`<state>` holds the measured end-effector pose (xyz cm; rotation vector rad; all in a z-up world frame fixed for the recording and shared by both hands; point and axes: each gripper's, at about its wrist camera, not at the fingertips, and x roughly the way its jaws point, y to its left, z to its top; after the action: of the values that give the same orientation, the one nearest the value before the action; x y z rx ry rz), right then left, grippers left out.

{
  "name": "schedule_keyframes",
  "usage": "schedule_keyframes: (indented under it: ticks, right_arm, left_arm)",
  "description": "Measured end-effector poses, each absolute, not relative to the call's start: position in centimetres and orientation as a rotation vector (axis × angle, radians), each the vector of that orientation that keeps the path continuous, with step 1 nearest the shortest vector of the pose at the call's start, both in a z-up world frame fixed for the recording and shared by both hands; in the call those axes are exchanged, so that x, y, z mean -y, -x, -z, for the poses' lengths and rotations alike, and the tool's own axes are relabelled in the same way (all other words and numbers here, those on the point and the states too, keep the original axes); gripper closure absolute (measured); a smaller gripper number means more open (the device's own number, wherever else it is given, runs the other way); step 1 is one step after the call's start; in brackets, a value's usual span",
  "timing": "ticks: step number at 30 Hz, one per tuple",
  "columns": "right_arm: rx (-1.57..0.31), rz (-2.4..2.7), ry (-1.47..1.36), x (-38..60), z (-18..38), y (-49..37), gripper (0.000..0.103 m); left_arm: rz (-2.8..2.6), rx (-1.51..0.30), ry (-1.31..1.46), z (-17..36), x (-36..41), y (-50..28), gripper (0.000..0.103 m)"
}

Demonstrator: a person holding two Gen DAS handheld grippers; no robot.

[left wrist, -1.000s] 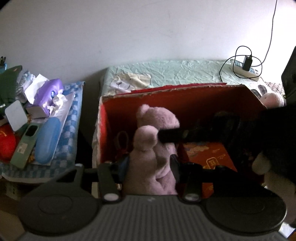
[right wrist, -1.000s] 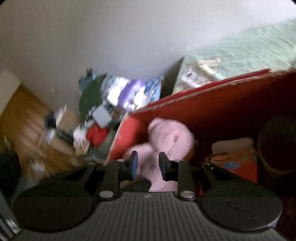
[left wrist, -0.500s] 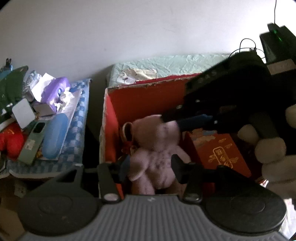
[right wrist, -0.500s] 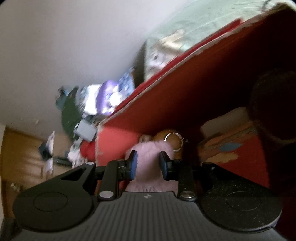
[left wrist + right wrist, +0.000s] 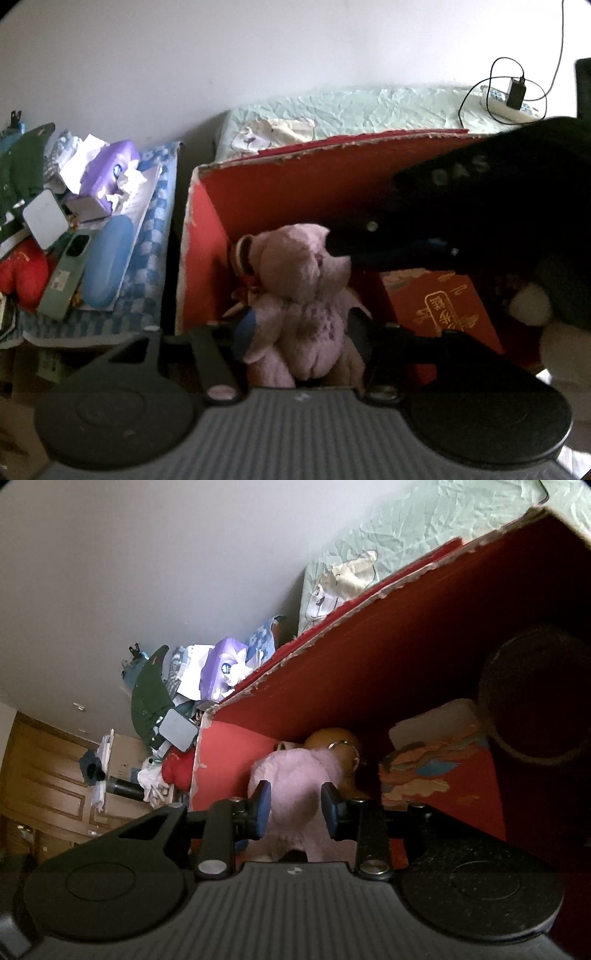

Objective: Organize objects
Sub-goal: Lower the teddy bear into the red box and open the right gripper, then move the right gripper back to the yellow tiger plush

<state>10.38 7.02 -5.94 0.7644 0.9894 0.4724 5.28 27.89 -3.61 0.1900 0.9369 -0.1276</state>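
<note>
A pink plush bear [image 5: 295,291] sits upright in the near left corner of a red cardboard box [image 5: 295,184]. My left gripper [image 5: 301,332] has the bear's body between its fingers; the jaws are opening and the pads no longer squeeze it. My right gripper [image 5: 336,245] reaches in from the right, dark against the box, with its tips at the bear's head. In the right wrist view the bear [image 5: 291,775] fills the gap between the blue pads [image 5: 260,808] of my right gripper [image 5: 293,808], which still press on it while the jaws open slowly.
The box also holds a red packet with gold characters [image 5: 443,306], a brown toy with a key ring [image 5: 336,749] and a dark round object [image 5: 535,694]. A cluttered side table [image 5: 147,266] stands left. Behind lies a green-sheeted bed [image 5: 369,107] with a power strip [image 5: 506,107].
The bear has sunk lower into the box's left corner. My left jaws have widened around it. My right gripper has rolled and moved in over the bear's head.
</note>
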Motion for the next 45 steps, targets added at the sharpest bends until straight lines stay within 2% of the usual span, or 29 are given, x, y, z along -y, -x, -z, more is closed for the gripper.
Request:
schedule_keyframes:
  ticks: [10,14,20,35,45]
  right_arm:
    - [-0.903,-0.426,-0.654,-6.2,4.7,-7.9,0.067]
    - [-0.854,-0.39,-0.596,-5.6,4.3,-6.9,0.063]
    - [-0.814,-0.363,-0.572,-4.4,4.2,-5.8,0.062]
    - [-0.742,-0.503,-0.559,-0.2,3.2,-3.8,0.062]
    - [-0.661,-0.543,-0.558,6.5,1.2,-1.2,0.062]
  left_arm:
    - [0.098,-0.953,-0.216,3.7,-26.9,-5.7,0.04]
    - [0.089,-0.955,-0.222,3.7,-26.3,-5.7,0.036]
    - [0.093,-0.943,-0.254,3.4,-24.9,-5.7,0.031]
    - [-0.001,-0.915,-0.241,1.4,-21.1,-3.8,0.031]
    - [0.065,-0.849,-0.201,-1.2,-14.9,-2.0,0.031]
